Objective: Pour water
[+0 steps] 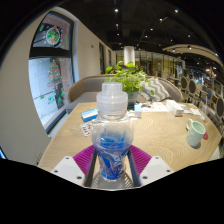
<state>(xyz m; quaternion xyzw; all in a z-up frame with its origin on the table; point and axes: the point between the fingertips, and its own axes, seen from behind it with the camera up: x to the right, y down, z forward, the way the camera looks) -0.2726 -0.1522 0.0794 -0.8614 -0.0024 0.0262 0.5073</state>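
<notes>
I hold gripper (111,165) level above table (165,130); both pads (83,159) pinch water bottle (111,140), upright btwn fingers. Green mug (195,132) well off to right, plant (128,77) beyond.

A single camera rides on the tongs (111,165) and looks forward along their two fingers, low and level over the desk (160,130). It sits very close to the bottle (112,135) and faces down the room toward the potted plant (126,76).
</notes>
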